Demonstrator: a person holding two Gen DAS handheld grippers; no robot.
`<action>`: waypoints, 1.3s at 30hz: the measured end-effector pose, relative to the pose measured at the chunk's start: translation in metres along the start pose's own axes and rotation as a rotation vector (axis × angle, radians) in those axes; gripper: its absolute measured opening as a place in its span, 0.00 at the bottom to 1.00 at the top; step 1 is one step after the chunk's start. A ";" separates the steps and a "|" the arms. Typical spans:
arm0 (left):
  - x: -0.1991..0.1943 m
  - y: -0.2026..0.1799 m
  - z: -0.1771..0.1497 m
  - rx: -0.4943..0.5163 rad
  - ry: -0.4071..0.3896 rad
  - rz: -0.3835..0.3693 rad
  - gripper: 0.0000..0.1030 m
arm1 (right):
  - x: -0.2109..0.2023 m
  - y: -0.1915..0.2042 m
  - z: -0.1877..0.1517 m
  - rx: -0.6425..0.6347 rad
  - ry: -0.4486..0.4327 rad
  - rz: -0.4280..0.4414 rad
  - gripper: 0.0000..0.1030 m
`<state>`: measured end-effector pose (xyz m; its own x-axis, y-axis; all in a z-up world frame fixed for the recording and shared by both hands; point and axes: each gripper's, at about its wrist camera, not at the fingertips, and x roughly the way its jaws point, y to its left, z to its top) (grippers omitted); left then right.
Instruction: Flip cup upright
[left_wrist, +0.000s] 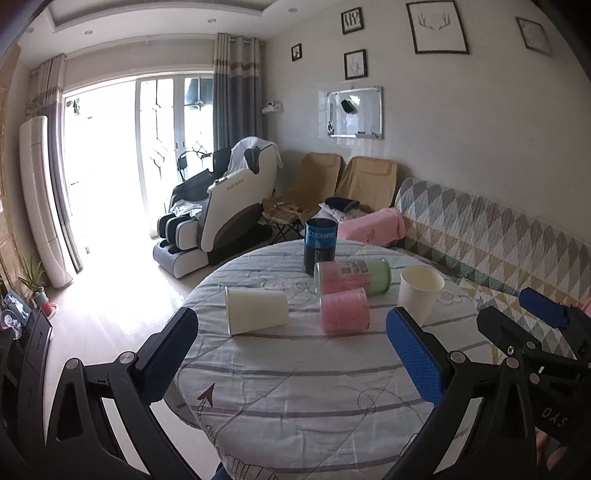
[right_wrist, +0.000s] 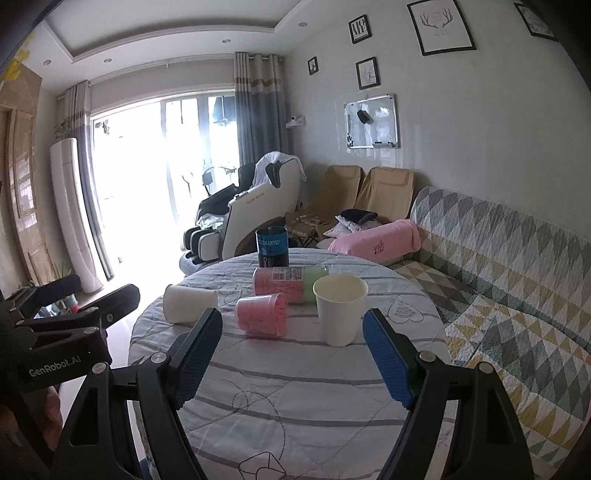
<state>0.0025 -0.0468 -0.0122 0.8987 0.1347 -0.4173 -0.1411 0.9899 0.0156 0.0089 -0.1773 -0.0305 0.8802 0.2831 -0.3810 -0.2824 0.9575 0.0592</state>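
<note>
Quilted table (left_wrist: 295, 387): white cup (left_wrist: 256, 311) on side, beyond left hand-held gripper (left_wrist: 291, 354); both hand-held grippers wide open, empty.

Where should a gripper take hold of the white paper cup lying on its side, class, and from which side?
Grip the lying white cup across its round wall near the middle, coming down from above. It lies sideways on the table, so the wall's two sides are free. The open left gripper is nearer.
</note>
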 end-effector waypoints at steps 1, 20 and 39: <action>0.001 -0.002 0.001 0.003 -0.001 0.003 1.00 | 0.000 0.000 0.000 -0.001 -0.002 0.001 0.78; 0.006 -0.016 -0.002 0.028 -0.013 0.020 1.00 | 0.002 -0.003 -0.001 -0.016 -0.025 0.004 0.78; 0.010 -0.019 -0.004 0.030 -0.012 0.010 1.00 | 0.007 0.001 0.000 -0.025 -0.025 0.002 0.78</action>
<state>0.0126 -0.0641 -0.0208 0.9022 0.1447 -0.4063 -0.1375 0.9894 0.0470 0.0146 -0.1748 -0.0328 0.8887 0.2869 -0.3575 -0.2935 0.9552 0.0370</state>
